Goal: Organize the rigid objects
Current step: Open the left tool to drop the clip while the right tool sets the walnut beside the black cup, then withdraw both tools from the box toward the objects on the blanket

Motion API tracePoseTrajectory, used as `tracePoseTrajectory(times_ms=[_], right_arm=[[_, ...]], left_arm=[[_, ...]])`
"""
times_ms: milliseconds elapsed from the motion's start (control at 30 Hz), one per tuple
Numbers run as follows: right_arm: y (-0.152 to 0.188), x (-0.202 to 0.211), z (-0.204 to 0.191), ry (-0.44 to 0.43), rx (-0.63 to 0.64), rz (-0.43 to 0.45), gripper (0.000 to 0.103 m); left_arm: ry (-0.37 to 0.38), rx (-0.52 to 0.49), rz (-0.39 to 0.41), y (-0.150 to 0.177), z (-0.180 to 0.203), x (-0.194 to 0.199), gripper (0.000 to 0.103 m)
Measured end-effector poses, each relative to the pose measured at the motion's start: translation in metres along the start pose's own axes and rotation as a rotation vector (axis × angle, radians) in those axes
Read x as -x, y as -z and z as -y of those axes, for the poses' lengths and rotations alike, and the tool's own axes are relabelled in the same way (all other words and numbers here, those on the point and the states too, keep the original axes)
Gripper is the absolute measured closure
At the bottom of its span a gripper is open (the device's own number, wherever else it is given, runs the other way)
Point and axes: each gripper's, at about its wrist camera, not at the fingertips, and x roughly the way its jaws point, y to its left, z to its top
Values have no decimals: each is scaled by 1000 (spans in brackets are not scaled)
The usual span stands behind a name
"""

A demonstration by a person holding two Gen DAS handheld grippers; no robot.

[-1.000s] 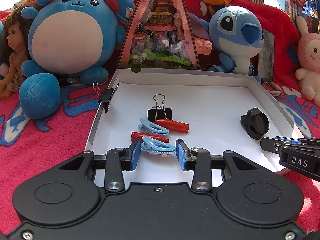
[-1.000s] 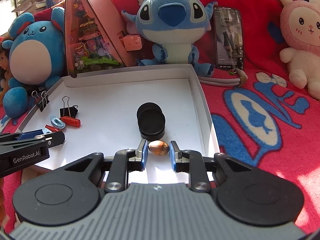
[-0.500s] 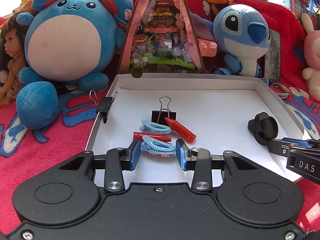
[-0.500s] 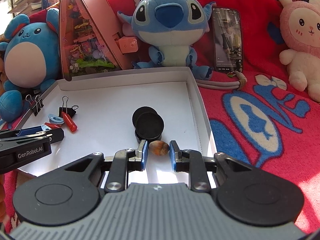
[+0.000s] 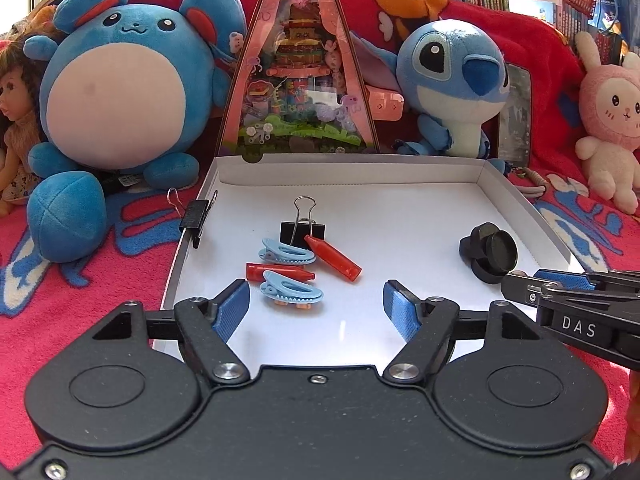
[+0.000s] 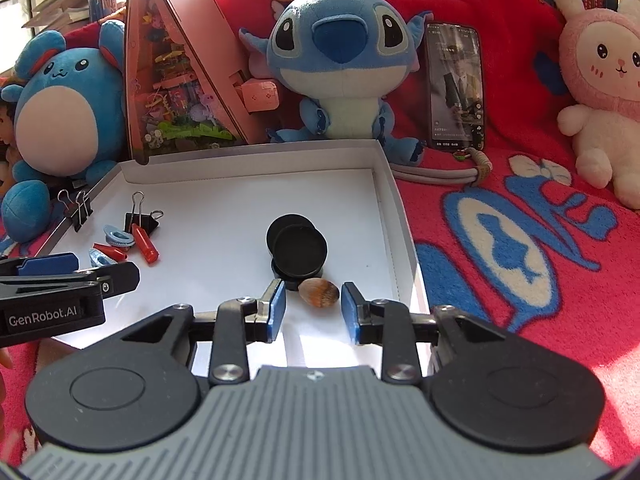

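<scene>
A white box lid (image 5: 360,168) (image 6: 256,152) lies on a red blanket. In it lie two light-blue hair clips (image 5: 290,292) (image 5: 286,251), two red crayon-like pieces (image 5: 332,258) (image 5: 278,271), a black binder clip (image 5: 303,230) and stacked black round lids (image 5: 490,252) (image 6: 298,248). My left gripper (image 5: 316,308) is open, the near blue clip lying on the lid just ahead of its fingers. My right gripper (image 6: 313,308) is open around a brown shell (image 6: 319,292) that rests on the lid beside the black lids.
Another binder clip (image 5: 196,216) grips the lid's left wall. Plush toys (image 5: 116,92) (image 6: 340,64) (image 6: 600,92), a pink triangular toy box (image 5: 300,80) and a phone (image 6: 456,84) stand behind. A doll (image 5: 16,120) sits far left.
Both grippers have opened. The left one let go of the near blue hair clip; the right one let go of the brown shell. Both objects now rest on the lid.
</scene>
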Motion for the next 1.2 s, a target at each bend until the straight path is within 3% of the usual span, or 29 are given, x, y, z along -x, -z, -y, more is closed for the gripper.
tracePoseTrajectory(times_ms=[300,933,1200], right_arm=[[4,21,8,-33,-4,36,36],[24,89,23,-64,64,128,19],[41,108,26,-63,101,147,17]], left_arm=[[49,-39,40,3,9,33,24],[164,-92,71,34,19,92,22],[195,-83,52,54,15,106,22]])
